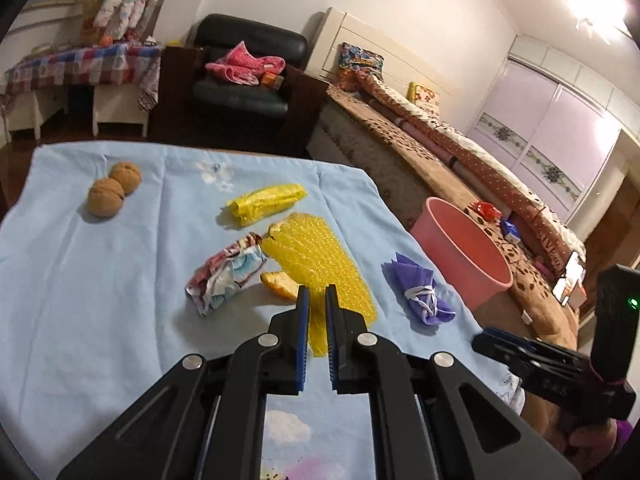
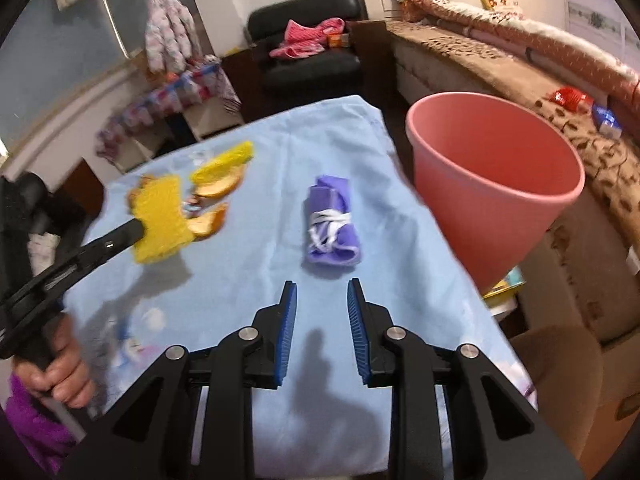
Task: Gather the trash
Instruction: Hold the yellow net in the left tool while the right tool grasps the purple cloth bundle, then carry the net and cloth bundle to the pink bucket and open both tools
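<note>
My left gripper (image 1: 317,294) is shut on the near edge of a yellow bubble-wrap sheet (image 1: 316,264); the sheet also shows in the right wrist view (image 2: 162,220), lifted a little off the cloth. Beside the sheet lie orange peel pieces (image 1: 280,283), a crumpled printed wrapper (image 1: 226,272), a yellow plastic bag (image 1: 266,202) and two walnuts (image 1: 114,192). A purple cloth wad tied with white string (image 2: 332,226) lies just ahead of my right gripper (image 2: 322,292), which is open and empty. The pink bin (image 2: 492,184) stands off the table's right edge.
The table is covered by a light blue cloth (image 1: 100,300). A brown patterned bed (image 1: 460,184) runs along the right behind the bin. A black armchair (image 1: 244,68) stands beyond the table's far edge.
</note>
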